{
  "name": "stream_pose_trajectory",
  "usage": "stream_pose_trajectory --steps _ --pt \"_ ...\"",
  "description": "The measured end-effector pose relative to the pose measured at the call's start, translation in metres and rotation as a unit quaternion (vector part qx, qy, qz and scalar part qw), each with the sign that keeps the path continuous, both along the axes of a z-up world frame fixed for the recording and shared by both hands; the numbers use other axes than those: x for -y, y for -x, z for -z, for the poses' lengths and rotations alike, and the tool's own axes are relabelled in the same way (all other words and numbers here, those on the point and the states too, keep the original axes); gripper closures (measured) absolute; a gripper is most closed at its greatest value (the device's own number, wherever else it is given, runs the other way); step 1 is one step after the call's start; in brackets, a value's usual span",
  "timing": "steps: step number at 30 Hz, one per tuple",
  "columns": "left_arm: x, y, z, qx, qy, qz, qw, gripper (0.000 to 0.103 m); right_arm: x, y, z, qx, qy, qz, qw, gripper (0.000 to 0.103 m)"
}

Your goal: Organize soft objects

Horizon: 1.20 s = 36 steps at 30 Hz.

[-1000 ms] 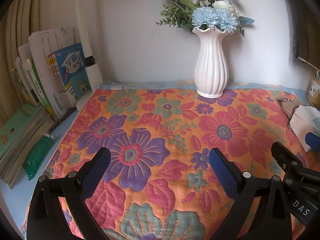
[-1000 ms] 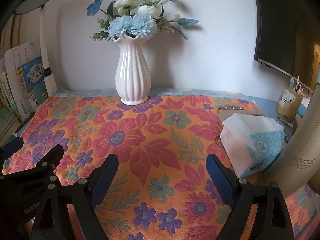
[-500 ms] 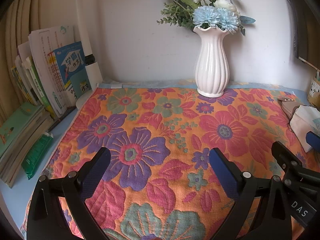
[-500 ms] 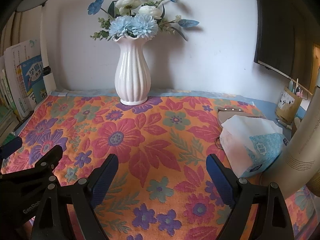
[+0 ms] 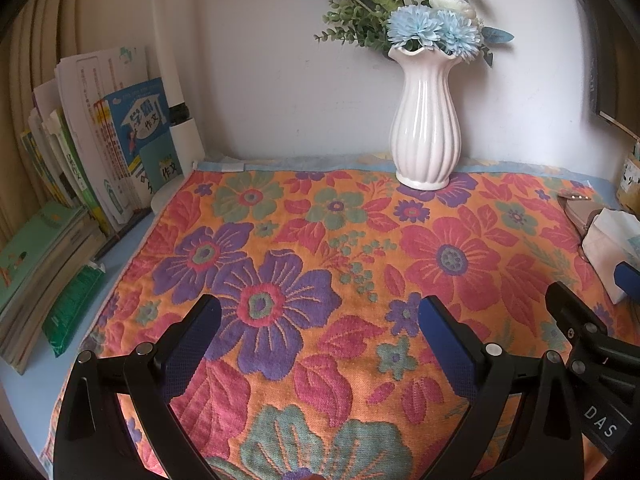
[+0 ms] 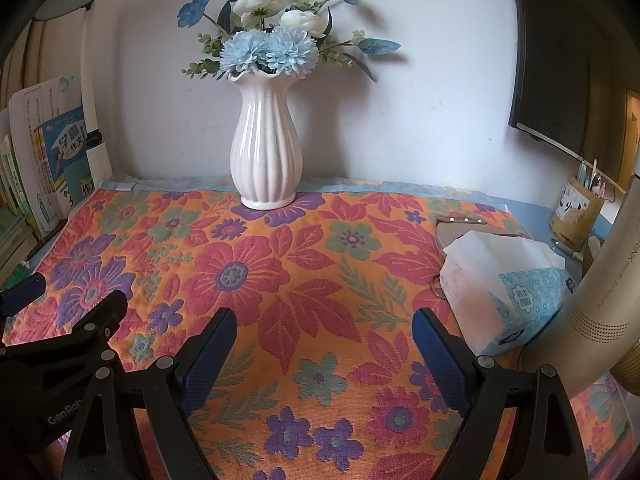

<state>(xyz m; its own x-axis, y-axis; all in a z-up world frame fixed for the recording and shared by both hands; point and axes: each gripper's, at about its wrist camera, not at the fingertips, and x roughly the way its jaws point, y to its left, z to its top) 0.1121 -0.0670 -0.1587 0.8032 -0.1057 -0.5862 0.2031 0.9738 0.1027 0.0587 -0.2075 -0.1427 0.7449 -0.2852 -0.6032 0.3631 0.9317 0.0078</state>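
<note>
An orange towel with red, purple and green flowers [image 5: 328,248] lies spread flat over the desk; it also shows in the right wrist view [image 6: 320,272]. My left gripper [image 5: 320,320] is open and empty, low over the towel's near left part. My right gripper [image 6: 322,330] is open and empty over the towel's near right part. A soft tissue pack [image 6: 504,280], white with a blue dotted panel, sits on the towel's right side, just right of my right gripper; it shows at the right edge of the left wrist view [image 5: 608,244].
A white ribbed vase of blue and white flowers [image 5: 426,132] stands on the towel's far edge by the wall. Books [image 5: 100,152] and a lamp post [image 5: 172,80] stand at the left. A pen cup [image 6: 576,216], a monitor [image 6: 560,60] and a beige cylinder [image 6: 600,304] are at the right.
Both grippers have shifted very slightly; the view has barely moved. Both stay open and empty, and the towel and tissue pack have not moved.
</note>
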Motion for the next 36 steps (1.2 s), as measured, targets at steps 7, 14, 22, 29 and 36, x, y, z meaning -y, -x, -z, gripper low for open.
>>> stream_pose_trajectory --steps 7,14,22,29,36 --pt "0.0006 -0.0003 0.0010 -0.001 -0.001 0.000 1.0000 0.004 0.0001 -0.0003 0.0010 -0.002 0.001 -0.001 1.000 0.015" --pt "0.0004 -0.0004 0.0011 -0.002 -0.001 -0.001 1.0000 0.004 -0.0001 -0.0009 0.0014 -0.003 -0.001 -0.001 1.000 0.015" --pt "-0.0001 -0.0024 0.0025 -0.005 -0.002 0.000 1.0000 0.004 0.0000 -0.0011 0.0025 -0.005 0.001 -0.003 1.000 0.015" --pt "0.0002 -0.0029 0.0026 -0.006 -0.002 0.001 1.0000 0.004 0.0000 -0.0017 0.0028 -0.007 0.001 -0.003 1.000 0.015" --pt "-0.0011 -0.0041 0.0039 -0.008 -0.003 0.001 1.0000 0.004 -0.0005 -0.0021 0.0038 -0.008 0.001 -0.004 1.000 0.015"
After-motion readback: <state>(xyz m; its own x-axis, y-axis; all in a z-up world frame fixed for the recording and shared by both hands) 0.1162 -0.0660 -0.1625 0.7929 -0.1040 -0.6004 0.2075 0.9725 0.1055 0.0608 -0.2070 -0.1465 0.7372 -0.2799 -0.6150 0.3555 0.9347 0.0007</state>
